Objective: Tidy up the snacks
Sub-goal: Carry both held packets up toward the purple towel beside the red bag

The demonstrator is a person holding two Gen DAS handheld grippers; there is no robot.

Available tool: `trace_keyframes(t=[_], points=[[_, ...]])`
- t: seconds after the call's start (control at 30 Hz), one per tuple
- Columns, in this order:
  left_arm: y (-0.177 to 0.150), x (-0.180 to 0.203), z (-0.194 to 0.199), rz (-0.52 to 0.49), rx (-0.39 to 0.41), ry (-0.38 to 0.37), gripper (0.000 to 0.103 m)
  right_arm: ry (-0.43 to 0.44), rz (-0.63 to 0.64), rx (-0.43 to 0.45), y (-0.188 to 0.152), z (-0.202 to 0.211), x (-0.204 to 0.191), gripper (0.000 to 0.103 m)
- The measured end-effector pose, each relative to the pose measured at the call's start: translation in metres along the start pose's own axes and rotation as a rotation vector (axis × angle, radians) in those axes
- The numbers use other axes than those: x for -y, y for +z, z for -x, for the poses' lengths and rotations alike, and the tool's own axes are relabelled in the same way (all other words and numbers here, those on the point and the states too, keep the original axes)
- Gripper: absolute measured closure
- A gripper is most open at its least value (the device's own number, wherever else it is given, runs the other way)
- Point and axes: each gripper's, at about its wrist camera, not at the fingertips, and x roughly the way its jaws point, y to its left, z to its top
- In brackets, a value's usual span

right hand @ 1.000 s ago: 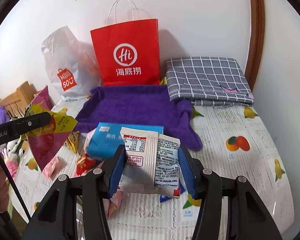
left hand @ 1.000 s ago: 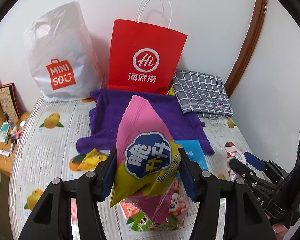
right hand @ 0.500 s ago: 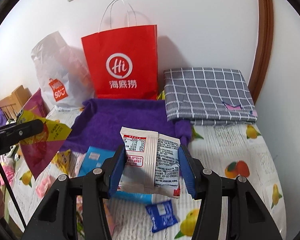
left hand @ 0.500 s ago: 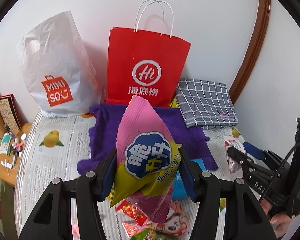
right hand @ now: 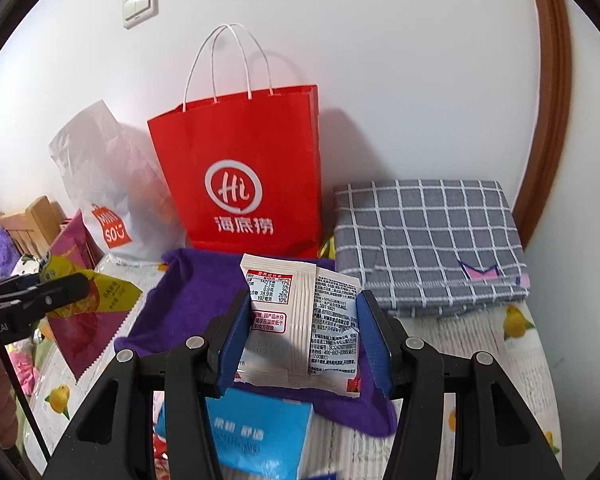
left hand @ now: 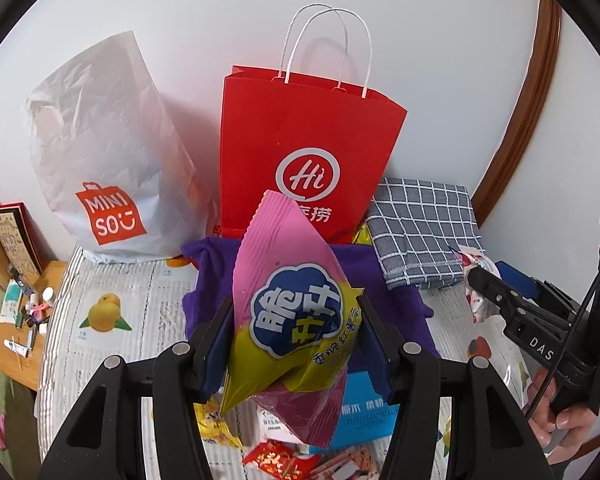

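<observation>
Both claws raised and carried forward over the last second, toward the red paper carrier bag with white handles point(left hand: 308, 120) standing against the wall; bag larger and nearer in both views, loose snacks on the table point(left hand: 112, 280) now low in frame.

Left claw point(left hand: 296, 336) closed on pink-and-yellow crinkled snack packet point(left hand: 292, 300), held upright in mid-air, above the purple towel point(left hand: 204, 280) and in front of the red bag.

Right claw point(right hand: 300, 336) clamped on white flat sachet with printed nutrition label point(right hand: 300, 320), likewise lifted clear, above the purple towel and a blue tissue pack point(right hand: 256, 436).

Judged: transport phase, both snacks off the table and bound for a bag; which one cannot be told. White crumpled plastic shopping bag point(left hand: 100, 160) beside the red bag; grey checked folded cloth point(right hand: 428, 240) to the right.

Both tools held roughly level, pointing at the bags; right tool visible at the left view's edge, gripped by a bare hand point(left hand: 560, 416).
</observation>
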Motion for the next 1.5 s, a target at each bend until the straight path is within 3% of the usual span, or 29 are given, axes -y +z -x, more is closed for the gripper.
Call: trace_keyframes(t=[1.07,1.5], points=[[0.022,-0.018,-0.051,-0.006,-0.047,0.025,0.048,0.053,0.019,-0.022,0.034,-0.06,-0.002,0.05],[0.023,-0.029,-0.083,0.006,-0.08,0.025,0.048,0.044,0.013,-0.047,0.033,-0.091,0.011,0.05]])
